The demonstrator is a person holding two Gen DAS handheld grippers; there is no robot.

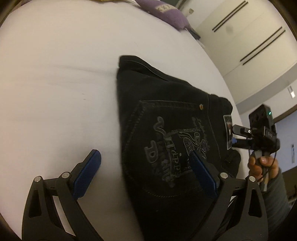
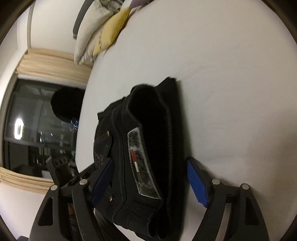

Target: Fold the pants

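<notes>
**Folded black pants on a white bed, both grippers open around them**

White bedding (image 1: 55,89) fills both views, with a purple cushion (image 1: 167,13) at 12 o'clock in your left wrist view and a yellow pillow (image 2: 113,29) against white pillows (image 2: 89,37) at 11 o'clock in your right wrist view. A dark window (image 2: 40,126) sits at 9 o'clock there.

The pants (image 1: 167,129) lie near the bed's edge, already folded into a compact stacked bundle, with a back pocket bearing raised lettering facing up. From your right wrist view you look at the waistband end, where a label patch (image 2: 141,163) shows and several layers stack.

Your left gripper (image 1: 146,163) is spread wide, gripping nothing: one blue pad hangs over bare sheet, the other over the pocket. Your right gripper (image 2: 148,176) is also open, its pads flanking the waistband end without clearly pressing it.

Judging by the stack, the folding looks nearly finished. The next move likely calls for neatening the bundle or one last fold, closing on all layers together so none slips.

Motion blur softens the edges. The pocket lettering is unreadable, the bundle's near end is cut off by the frame, and whether your right pad touches the cloth cannot be told.
</notes>
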